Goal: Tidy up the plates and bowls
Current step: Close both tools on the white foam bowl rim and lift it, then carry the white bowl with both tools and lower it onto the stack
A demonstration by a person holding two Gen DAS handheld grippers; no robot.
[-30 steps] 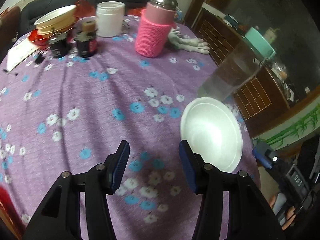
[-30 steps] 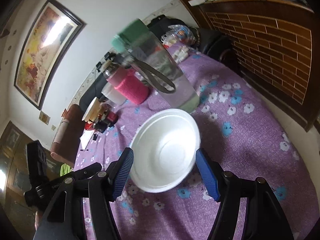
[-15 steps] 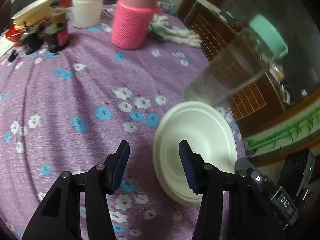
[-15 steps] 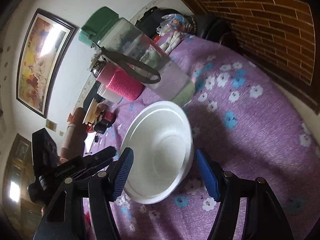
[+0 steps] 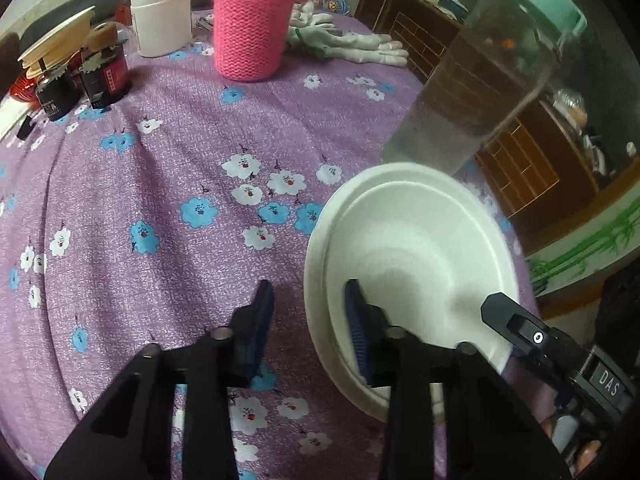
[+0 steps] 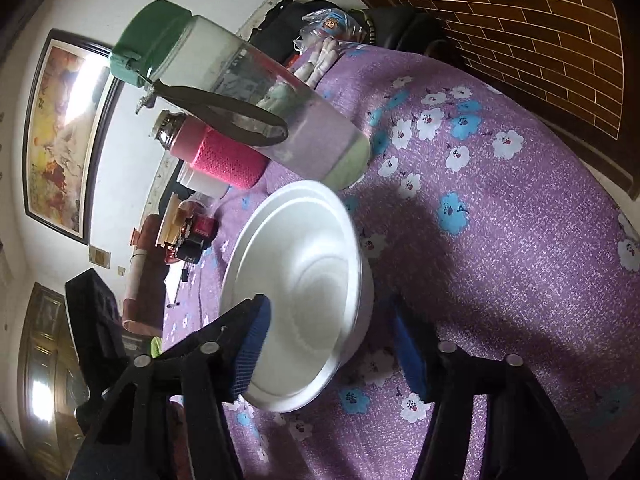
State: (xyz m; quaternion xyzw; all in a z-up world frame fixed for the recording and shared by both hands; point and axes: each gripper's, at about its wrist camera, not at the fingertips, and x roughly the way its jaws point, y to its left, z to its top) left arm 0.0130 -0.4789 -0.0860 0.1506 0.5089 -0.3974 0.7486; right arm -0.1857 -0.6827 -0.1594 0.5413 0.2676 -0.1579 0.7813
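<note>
A white foam bowl (image 5: 408,264) sits on the purple flowered tablecloth (image 5: 168,184) near its right edge; its doubled rim suggests two nested bowls. My left gripper (image 5: 310,320) is open, its jaws astride the bowl's near-left rim, one finger inside and one outside. My right gripper (image 6: 332,344) is open, jaws astride the rim of the same bowl (image 6: 304,280) from the other side. Cream plates or bowls (image 5: 56,46) are stacked at the far left.
A tall clear bottle (image 5: 476,92) with a green lid stands just behind the bowl. A flask in a pink knit sleeve (image 5: 250,36), a white jar (image 5: 162,22), dark jars (image 5: 102,74) and white gloves (image 5: 352,42) stand farther back. The table edge is close on the right.
Both grippers have moved in on the bowl. The left gripper's jaws now straddle its rim; the right gripper's jaws now reach around its rim. The bowl looks tilted more.
</note>
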